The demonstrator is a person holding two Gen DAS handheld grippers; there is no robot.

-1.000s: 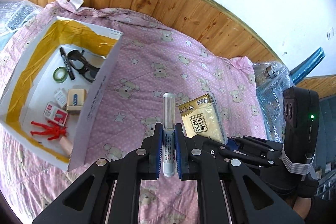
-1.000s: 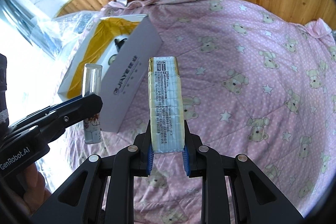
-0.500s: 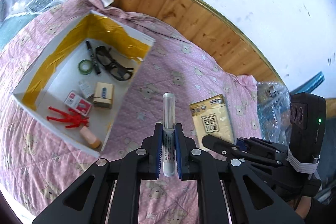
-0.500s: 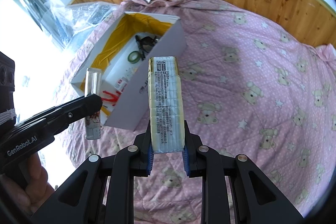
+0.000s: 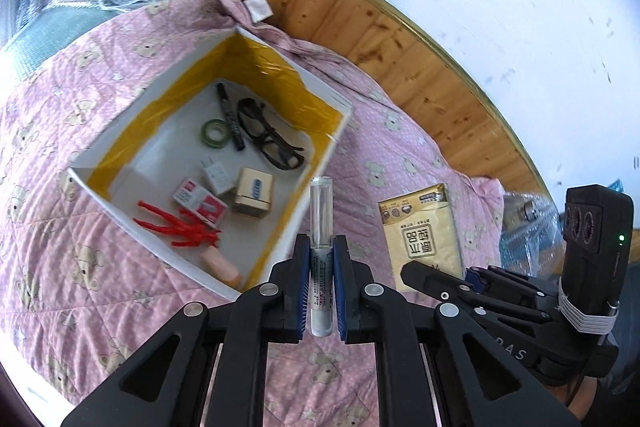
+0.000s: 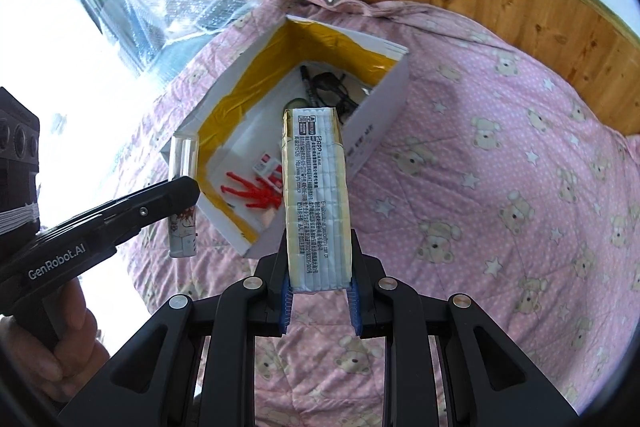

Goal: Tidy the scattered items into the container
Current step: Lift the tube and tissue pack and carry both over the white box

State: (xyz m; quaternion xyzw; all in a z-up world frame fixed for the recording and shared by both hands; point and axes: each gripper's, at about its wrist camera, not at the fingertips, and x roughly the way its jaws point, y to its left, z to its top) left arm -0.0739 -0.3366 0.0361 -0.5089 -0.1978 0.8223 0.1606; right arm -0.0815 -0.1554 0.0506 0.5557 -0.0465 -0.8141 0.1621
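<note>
Right wrist view: "GenRobot.AI" marks the left hand-held gripper (image 6: 182, 195), clamped on a clear-capped white tube (image 6: 183, 195) beside the open white cardboard box (image 6: 372, 131); the right hand-held gripper (image 6: 320, 297) clamps a gold tissue pack (image 6: 316, 199) above the box's near wall.

The box (image 5: 100, 183) sits on the quilt (image 5: 80, 287) near the headboard (image 5: 400, 39). In it, glasses (image 5: 268, 139), a pen (image 5: 230, 117) and tape (image 5: 216, 133) lie toward the far corner; a figure (image 5: 176, 227) and small cartons (image 5: 200, 201) lie toward the near wall.
</note>
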